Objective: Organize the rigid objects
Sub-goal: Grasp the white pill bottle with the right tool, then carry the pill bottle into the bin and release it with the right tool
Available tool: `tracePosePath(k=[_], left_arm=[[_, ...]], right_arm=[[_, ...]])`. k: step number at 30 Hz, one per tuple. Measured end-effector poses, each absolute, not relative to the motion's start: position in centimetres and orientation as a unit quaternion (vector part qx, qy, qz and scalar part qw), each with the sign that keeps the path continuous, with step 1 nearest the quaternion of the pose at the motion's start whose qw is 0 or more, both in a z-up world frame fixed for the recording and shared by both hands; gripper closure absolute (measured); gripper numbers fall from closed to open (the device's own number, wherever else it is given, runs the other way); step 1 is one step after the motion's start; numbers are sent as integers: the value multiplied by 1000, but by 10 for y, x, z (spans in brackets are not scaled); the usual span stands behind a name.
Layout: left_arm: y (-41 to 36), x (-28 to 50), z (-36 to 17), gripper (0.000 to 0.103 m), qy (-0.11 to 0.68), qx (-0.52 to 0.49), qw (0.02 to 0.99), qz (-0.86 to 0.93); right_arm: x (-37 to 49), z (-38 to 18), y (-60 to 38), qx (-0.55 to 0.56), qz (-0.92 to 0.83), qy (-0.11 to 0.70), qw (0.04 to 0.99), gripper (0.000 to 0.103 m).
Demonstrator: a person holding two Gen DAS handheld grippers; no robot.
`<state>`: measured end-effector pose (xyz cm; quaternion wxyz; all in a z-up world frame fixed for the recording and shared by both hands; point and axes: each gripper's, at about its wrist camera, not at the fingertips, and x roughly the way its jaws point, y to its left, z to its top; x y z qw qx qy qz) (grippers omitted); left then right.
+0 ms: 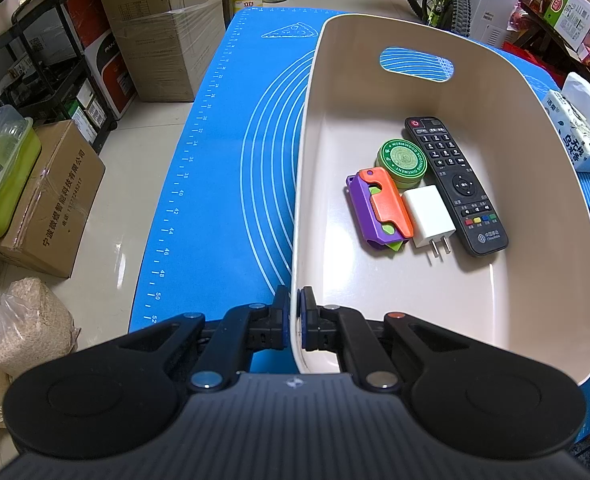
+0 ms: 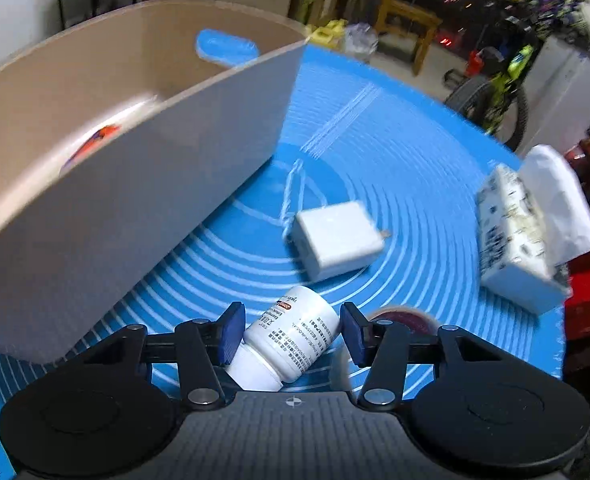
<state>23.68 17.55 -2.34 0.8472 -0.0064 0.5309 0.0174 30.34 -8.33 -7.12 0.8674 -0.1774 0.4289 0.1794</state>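
Centrally, a beige bin stands on the blue mat covering the desk. Left gripper: fingers clamped on the bin's near rim, one outside the wall, one inside. Bin contents, side by side: remote, green tin, white charger, orange-purple toy; the remote's long axis runs away from the camera. Right gripper: fingers apart around a white bottle lying on the mat, cap toward the camera and partly hidden; contact with the pads cannot be told. Beyond it lie a second charger and a tissue pack; a round red-topped thing sits half hidden behind the right finger. Right view is blurred.
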Motion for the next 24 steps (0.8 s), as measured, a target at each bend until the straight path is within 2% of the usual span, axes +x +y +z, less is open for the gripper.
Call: tracePosePath(k=[14, 19, 24], left_arm=[[175, 237, -23, 96, 531, -5, 847, 19], [175, 236, -22, 96, 531, -3, 847, 20], [175, 236, -22, 96, 530, -4, 847, 19]], right_arm=[[280, 40, -43, -168, 186, 275, 928, 46], [292, 45, 10, -193, 238, 276, 911, 46], [315, 23, 61, -209, 267, 316, 886, 46]])
